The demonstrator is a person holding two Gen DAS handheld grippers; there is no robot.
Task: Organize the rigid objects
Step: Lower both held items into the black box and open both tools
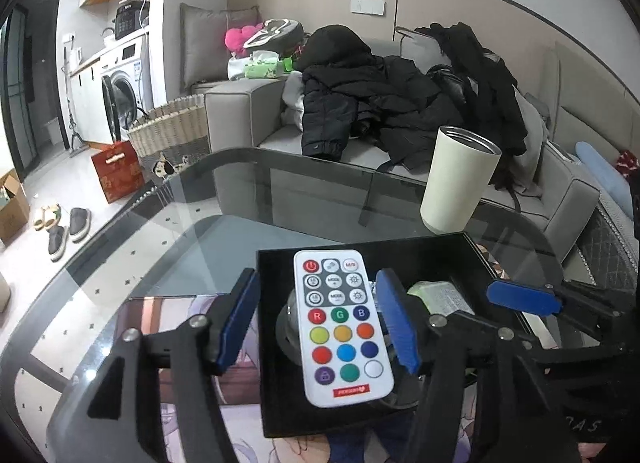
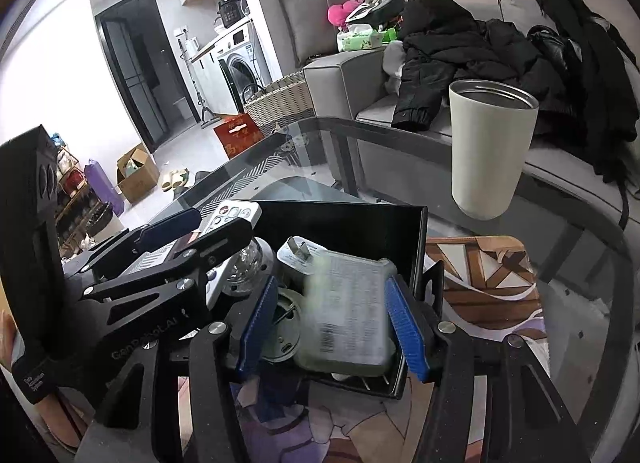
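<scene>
2 claws over the black tray [image 1: 400,251] on the glass tabletop [image 1: 248,199]. Left claw [image 1: 318,321] is spread wide around the white LED remote [image 1: 342,327], pads clear of both its edges, so not gripping; the remote lies on top of a clear glass piece [image 2: 246,267] inside the tray. Right claw [image 2: 334,329] straddles a grey-green charger with printed label [image 2: 348,311], blue pads just beside its sides; it's blurred, so I can't tell whether contact is made or the claw is shut on it. Round metal lid-like item [image 2: 282,323] sits under the charger, also in the tray. Judgement: most small items already binned. Left to do: the cream tumbler [image 1: 458,179] stands well apart on the tabletop behind the tray, untouched, likely next.
</scene>
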